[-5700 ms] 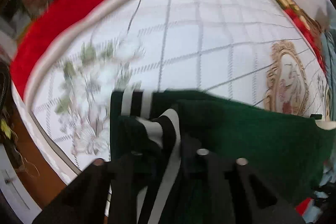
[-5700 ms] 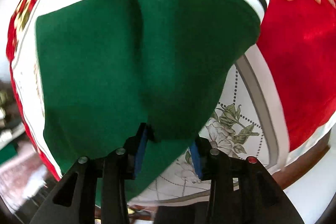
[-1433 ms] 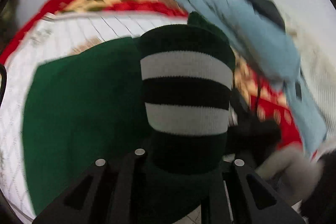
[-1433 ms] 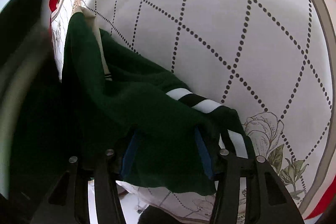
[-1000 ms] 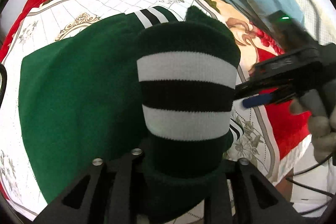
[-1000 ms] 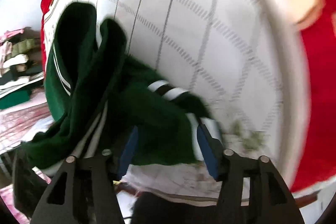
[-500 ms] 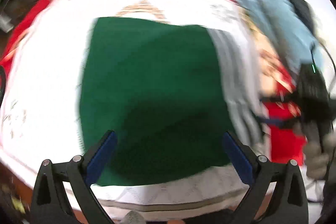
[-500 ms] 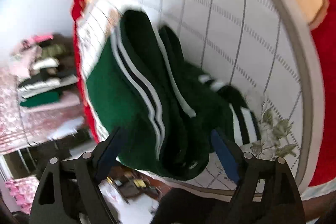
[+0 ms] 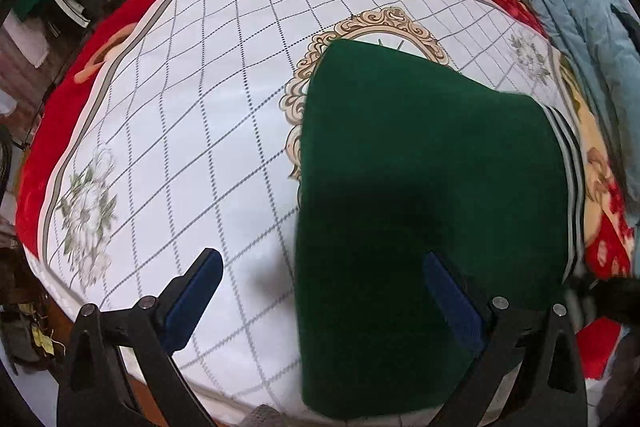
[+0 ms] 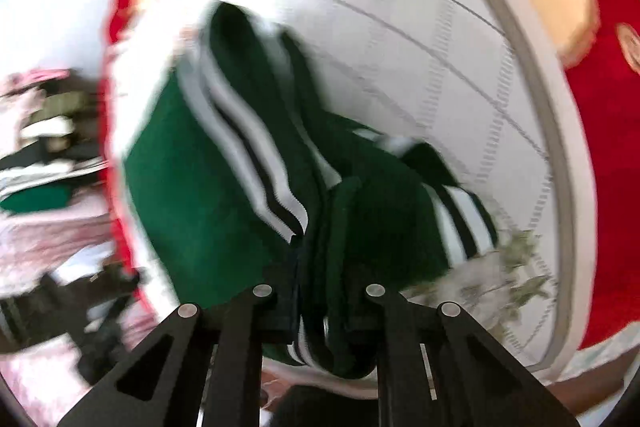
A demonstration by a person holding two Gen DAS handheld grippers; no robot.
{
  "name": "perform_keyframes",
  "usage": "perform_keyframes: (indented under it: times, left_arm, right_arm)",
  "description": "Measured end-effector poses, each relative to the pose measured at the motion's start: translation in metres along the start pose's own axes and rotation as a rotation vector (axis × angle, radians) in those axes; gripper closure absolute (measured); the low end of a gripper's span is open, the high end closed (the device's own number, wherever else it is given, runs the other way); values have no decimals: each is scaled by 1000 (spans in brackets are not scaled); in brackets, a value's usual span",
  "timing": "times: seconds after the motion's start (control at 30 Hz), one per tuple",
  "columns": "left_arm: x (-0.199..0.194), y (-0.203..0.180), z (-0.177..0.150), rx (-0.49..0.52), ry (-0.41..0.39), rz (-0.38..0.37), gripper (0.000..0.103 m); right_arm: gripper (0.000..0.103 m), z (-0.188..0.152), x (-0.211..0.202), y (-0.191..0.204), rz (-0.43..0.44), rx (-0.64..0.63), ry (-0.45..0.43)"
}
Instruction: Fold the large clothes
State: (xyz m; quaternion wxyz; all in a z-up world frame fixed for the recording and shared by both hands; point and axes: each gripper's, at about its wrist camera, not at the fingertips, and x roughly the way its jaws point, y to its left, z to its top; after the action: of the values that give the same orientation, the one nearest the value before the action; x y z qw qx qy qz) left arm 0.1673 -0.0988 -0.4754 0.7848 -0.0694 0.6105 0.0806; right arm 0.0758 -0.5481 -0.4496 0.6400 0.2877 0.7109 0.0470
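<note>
The green sweater point(image 9: 420, 195) lies folded on the white quilted bedspread point(image 9: 192, 131), toward its right side. The left gripper point(image 9: 320, 291) hovers above it with its jaws spread wide, holding nothing. The right gripper point(image 10: 316, 307) is closed tight on the sweater's striped edge point(image 10: 280, 203).

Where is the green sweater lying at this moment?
In the left wrist view, the green sweater lies on the white quilted bedspread, right of centre, covering part of its gold medallion.
</note>
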Motion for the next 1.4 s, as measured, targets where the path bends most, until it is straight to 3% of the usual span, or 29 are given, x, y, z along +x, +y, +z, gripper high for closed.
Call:
perform_keyframes:
  times: [0.1,0.17,0.23,0.43,0.53,0.63,0.67,0.73,0.83,0.93,1.13,1.2,1.33,1.4]
  left_arm:
    - [32,0,12,23,49,36,0]
    - [40,4,19,1,78,27,0]
    - [26,7,29,-11,40,6,0]
    - [3,-2,73,51,-57,93,0]
    - [26,-4,95,57,-62,142,0]
    - [53,-4,106,67,-40,161,0]
    - [61,-3,110,69,-39,165,0]
    - [74,-2,115,72,-31,159,0]
    - [82,0,120,60,-10,134,0]
    - [65,4,122,54,-11,129,0]
    - [5,28,83,-24,-22,79,0]
    - [-4,31,58,-40,10,76,0]
    - [4,23,16,-41,103,71,0]
    - [17,12,-3,-28,167,86,0]
  right_arm:
    - [86,5,48,-25,-139,40,53]
    - [85,7,52,-15,-186,6,64]
    - [82,9,39,2,-217,-26,80]
    - [75,23,-17,34,-164,-67,13]
    - [75,44,-24,66,-102,-141,-46]
    - [75,72,-6,102,-61,-204,-55]
    - [75,82,4,109,-66,-200,-52]
    - [76,106,37,114,-160,-195,-28]
    - [77,136,83,101,-254,-172,51]
    - [76,149,70,111,-268,-215,79]
    - [53,115,-1,85,-144,-206,83]
    - [37,84,-13,72,-136,-175,92]
    - [34,34,-2,28,-127,-98,184]
    - [35,18,23,10,-131,-51,256]
